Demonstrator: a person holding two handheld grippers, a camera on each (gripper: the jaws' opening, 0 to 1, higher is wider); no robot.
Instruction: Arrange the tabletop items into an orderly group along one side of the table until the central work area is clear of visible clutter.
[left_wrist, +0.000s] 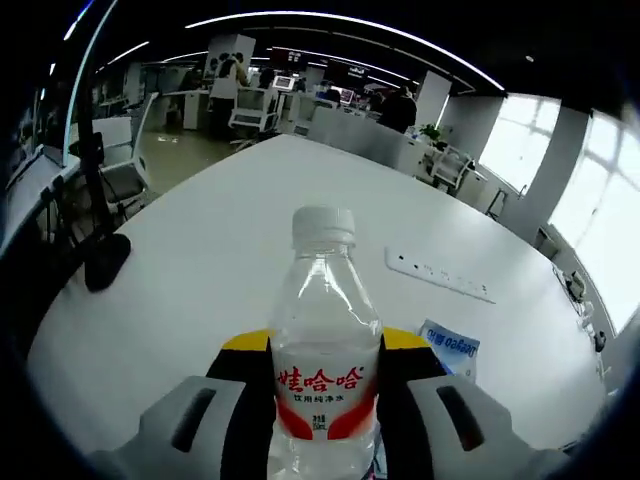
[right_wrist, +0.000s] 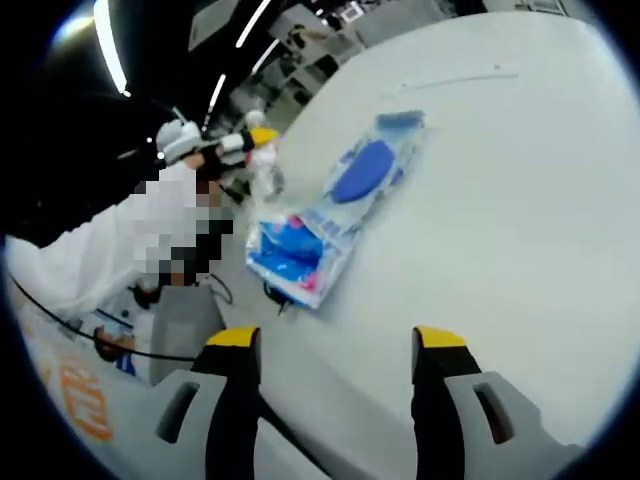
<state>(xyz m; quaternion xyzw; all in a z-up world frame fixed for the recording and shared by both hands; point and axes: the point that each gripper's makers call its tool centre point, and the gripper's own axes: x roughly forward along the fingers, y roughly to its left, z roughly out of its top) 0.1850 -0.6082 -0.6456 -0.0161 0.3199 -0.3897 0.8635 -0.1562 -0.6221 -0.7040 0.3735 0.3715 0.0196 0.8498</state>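
The left gripper (left_wrist: 325, 375) was clenched on a clear plastic bottle (left_wrist: 323, 370) with a ribbed white cap and a red-and-white label, the bottle standing upright between the yellow-tipped black jaws above the near edge of the smooth white counter (left_wrist: 220, 260). The left gripper view also showed a flat white power strip (left_wrist: 440, 274) lying farther out on the counter, a blue-and-white packet (left_wrist: 450, 348) just right of the bottle, and a black stand (left_wrist: 100, 255) at the left edge.

The right gripper (right_wrist: 338, 345) was released, its jaws spread apart over bare counter with nothing between them. The right gripper view showed two glossy blue plastic packets (right_wrist: 335, 215) lying touching near the counter's edge, and beyond them the left gripper holding the bottle.
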